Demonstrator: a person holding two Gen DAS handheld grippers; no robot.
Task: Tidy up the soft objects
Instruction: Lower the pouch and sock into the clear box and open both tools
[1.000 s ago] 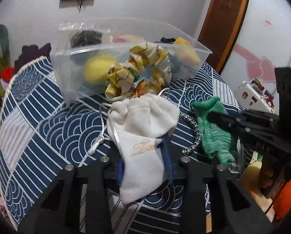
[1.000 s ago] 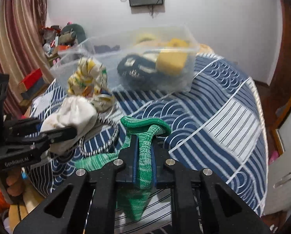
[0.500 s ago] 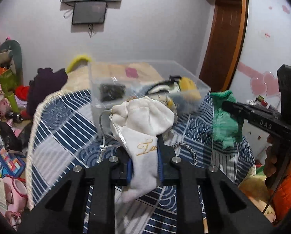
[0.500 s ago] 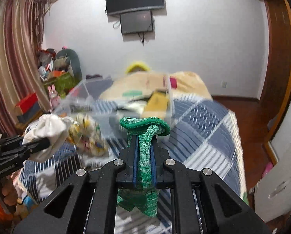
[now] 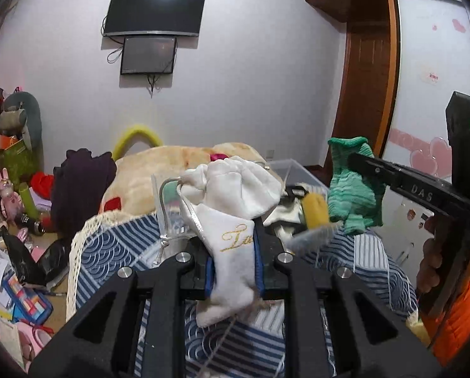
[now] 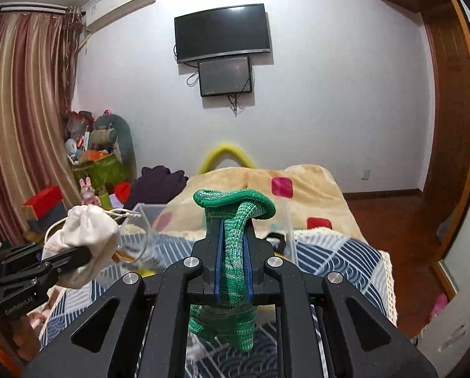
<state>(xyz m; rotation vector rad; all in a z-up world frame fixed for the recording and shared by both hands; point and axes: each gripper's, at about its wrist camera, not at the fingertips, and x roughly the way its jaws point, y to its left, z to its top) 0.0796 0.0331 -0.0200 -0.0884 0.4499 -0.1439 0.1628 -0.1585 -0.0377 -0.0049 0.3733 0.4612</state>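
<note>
Up above the bed, the left claw pinched a white drawstring pouch with gold letters "Lu". Beside it, the right claw, marked "DAS", squeezed a green knit sock near the clear bin.

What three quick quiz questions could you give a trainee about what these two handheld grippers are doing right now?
1. True or false: the left gripper is shut on a white drawstring pouch.
2. What does the right gripper hold: A) yellow sponge, B) green knit sock, C) purple cloth?
3. Fill in: the clear plastic bin sits on the ____.

Key: 1 true; 2 B; 3 bed.
</note>
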